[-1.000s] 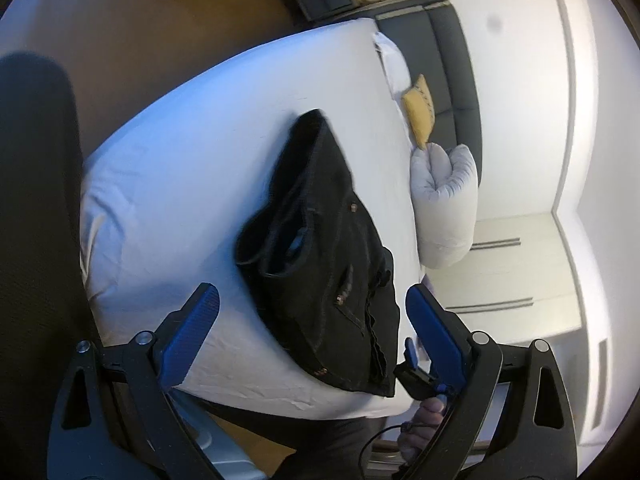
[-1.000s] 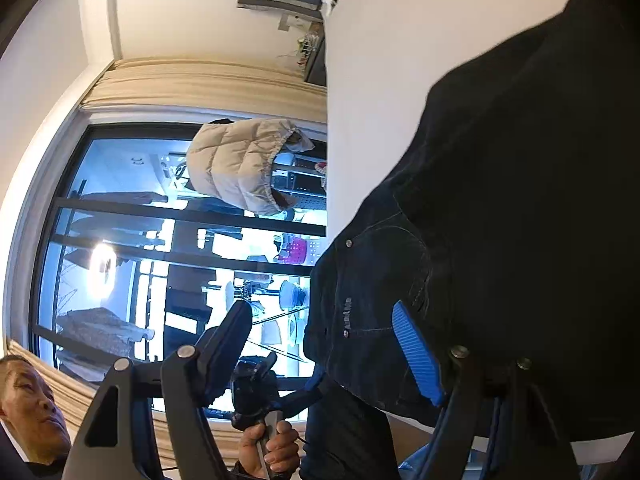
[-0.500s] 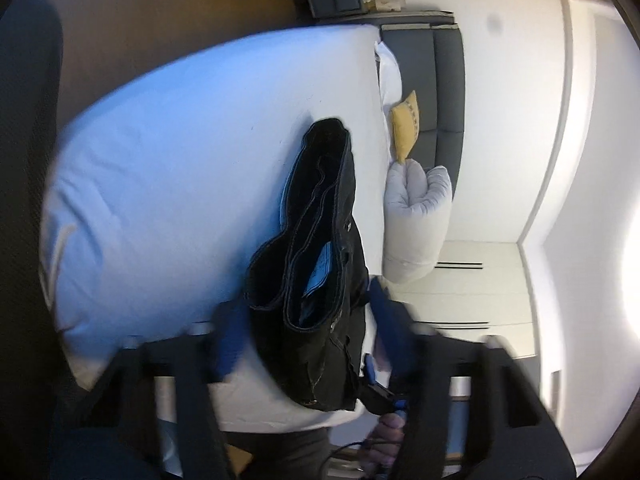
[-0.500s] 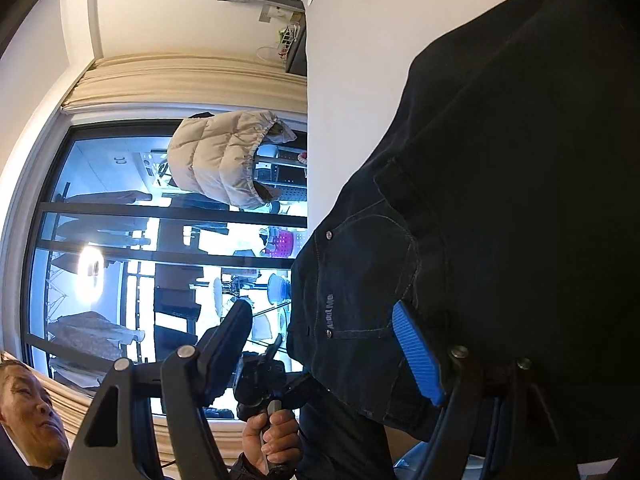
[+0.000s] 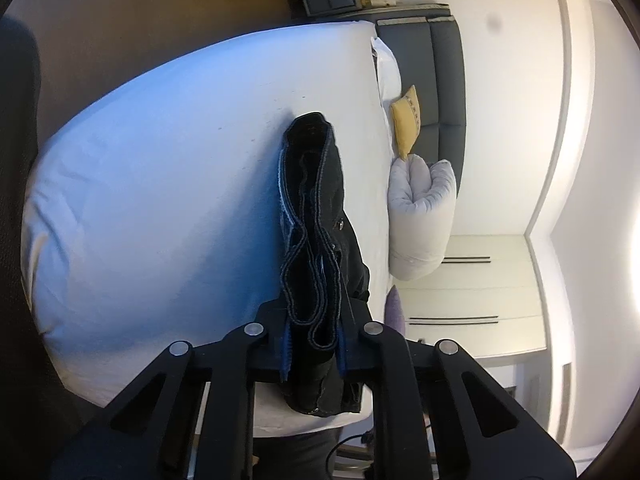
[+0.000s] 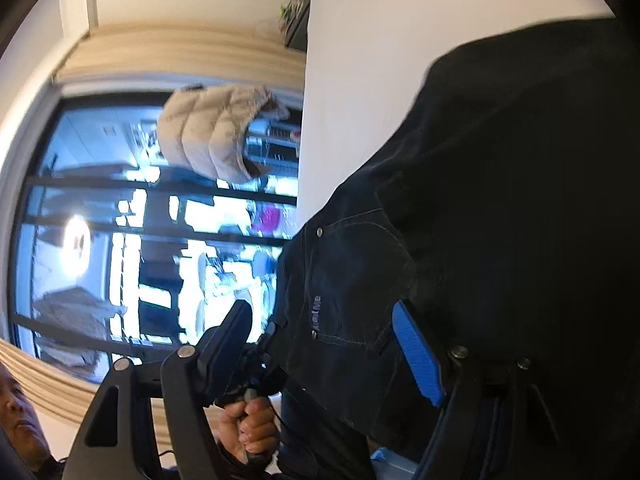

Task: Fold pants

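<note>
Black denim pants (image 5: 316, 216) lie partly folded on a white bed (image 5: 160, 200), bunched into a narrow stack. My left gripper (image 5: 313, 344) is shut on the pants' waistband edge near the bed's near edge. In the right wrist view the pants (image 6: 500, 208) fill the right side, with a back pocket and rivets showing. My right gripper (image 6: 328, 344) is open; its blue-padded right finger (image 6: 416, 352) lies against the denim and the left finger (image 6: 228, 344) hangs off the bed's edge.
A rolled white duvet (image 5: 420, 216), a yellow cushion (image 5: 406, 120) and a grey headboard (image 5: 444, 80) lie beyond the pants. A large window (image 6: 140, 220) and a beige puffer jacket (image 6: 216, 132) show past the bed. The person's hand (image 6: 248, 428) holds the other gripper's handle.
My left gripper moved forward onto the pants and closed on the waistband, gathering it into a narrow stack. The right gripper stayed open against the denim and shifted slightly.
</note>
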The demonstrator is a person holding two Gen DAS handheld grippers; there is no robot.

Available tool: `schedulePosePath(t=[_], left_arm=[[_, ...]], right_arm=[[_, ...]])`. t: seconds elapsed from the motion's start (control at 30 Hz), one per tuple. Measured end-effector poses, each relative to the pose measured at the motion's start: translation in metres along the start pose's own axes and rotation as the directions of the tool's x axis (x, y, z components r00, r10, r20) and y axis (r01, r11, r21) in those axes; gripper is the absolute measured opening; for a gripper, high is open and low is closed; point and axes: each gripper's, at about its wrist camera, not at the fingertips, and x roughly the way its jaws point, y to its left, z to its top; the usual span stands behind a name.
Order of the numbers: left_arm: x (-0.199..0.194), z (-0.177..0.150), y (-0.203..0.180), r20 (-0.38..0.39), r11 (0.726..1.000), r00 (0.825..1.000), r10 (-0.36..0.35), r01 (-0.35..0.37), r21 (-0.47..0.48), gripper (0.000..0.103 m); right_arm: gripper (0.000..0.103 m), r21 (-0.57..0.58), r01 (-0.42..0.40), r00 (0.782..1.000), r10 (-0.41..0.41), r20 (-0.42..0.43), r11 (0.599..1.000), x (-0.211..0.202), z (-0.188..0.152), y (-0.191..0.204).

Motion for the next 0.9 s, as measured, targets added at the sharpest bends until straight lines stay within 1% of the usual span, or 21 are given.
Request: schedulePosePath(t=[0.07, 0.17, 0.23, 0.27, 0.3, 0.33, 0.37, 0.5, 0.6, 0.67, 0.7, 0.77, 0.8, 0.83, 0.9], left_arm=[[-0.002, -0.001, -0.008, 0.003, 1.000, 1.000, 0.013, -0.013, 0.027, 0.014], [0.002, 0.000, -0.022, 0.009, 0.995, 0.999, 0.033, -0.034, 0.095, 0.014], [0.006, 0.001, -0.038, 0.012, 0.989, 0.999, 0.044, -0.045, 0.138, 0.014], [0.007, 0.001, -0.045, 0.013, 0.986, 0.999, 0.049, -0.050, 0.162, 0.014], [0.008, 0.000, -0.051, 0.013, 0.983, 0.999, 0.052, -0.053, 0.175, 0.014], [0.010, -0.001, -0.058, 0.015, 0.978, 0.998, 0.058, -0.059, 0.198, 0.014], [0.010, -0.003, -0.062, 0.015, 0.975, 0.998, 0.061, -0.063, 0.214, 0.014], [0.020, -0.007, -0.087, 0.007, 0.958, 0.997, 0.074, -0.073, 0.276, 0.014], [0.024, -0.013, -0.104, -0.004, 0.943, 0.997, 0.079, -0.074, 0.324, 0.014], [0.029, -0.016, -0.120, -0.008, 0.926, 0.996, 0.090, -0.081, 0.369, 0.014], [0.039, -0.012, -0.128, -0.008, 0.917, 0.995, 0.095, -0.084, 0.390, 0.014], [0.049, -0.018, -0.148, -0.015, 0.888, 0.994, 0.105, -0.087, 0.451, 0.014], [0.057, -0.024, -0.160, -0.023, 0.867, 0.993, 0.112, -0.087, 0.491, 0.014], [0.063, -0.029, -0.168, -0.029, 0.851, 0.993, 0.119, -0.086, 0.519, 0.014], [0.084, -0.043, -0.188, -0.049, 0.805, 0.989, 0.142, -0.087, 0.587, 0.014]], right_arm=[[0.076, -0.022, 0.019, 0.999, -0.020, -0.040, 1.000, 0.012, 0.010, 0.006], [0.076, -0.036, 0.064, 0.991, -0.068, -0.118, 0.997, 0.037, 0.025, 0.005], [0.075, -0.021, 0.153, 0.970, -0.155, -0.187, 0.988, 0.057, 0.031, -0.010], [0.073, -0.011, 0.163, 0.967, -0.162, -0.198, 0.987, 0.063, 0.032, -0.016], [0.073, 0.002, 0.139, 0.973, -0.136, -0.187, 0.990, 0.064, 0.034, -0.020], [0.073, 0.011, 0.133, 0.974, -0.129, -0.184, 0.991, 0.064, 0.035, -0.021], [0.073, 0.012, 0.136, 0.975, -0.131, -0.180, 0.991, 0.065, 0.035, -0.021], [0.074, -0.042, 0.147, 0.977, -0.152, -0.151, 0.988, 0.068, 0.028, -0.017], [0.074, -0.035, 0.127, 0.983, -0.130, -0.127, 0.991, 0.067, 0.027, -0.018], [0.075, -0.016, 0.102, 0.988, -0.103, -0.114, 0.995, 0.063, 0.029, -0.018], [0.076, 0.004, 0.079, 0.991, -0.078, -0.105, 0.997, 0.059, 0.032, -0.019], [0.082, 0.035, 0.036, 0.997, -0.033, -0.071, 0.999, 0.049, 0.035, -0.019], [0.083, 0.039, 0.020, 0.999, -0.018, -0.051, 0.999, 0.042, 0.037, -0.018], [0.084, 0.038, 0.008, 0.999, -0.007, -0.039, 0.999, 0.036, 0.038, -0.016], [0.085, 0.028, -0.008, 1.000, 0.009, -0.029, 1.000, 0.022, 0.043, -0.011]])
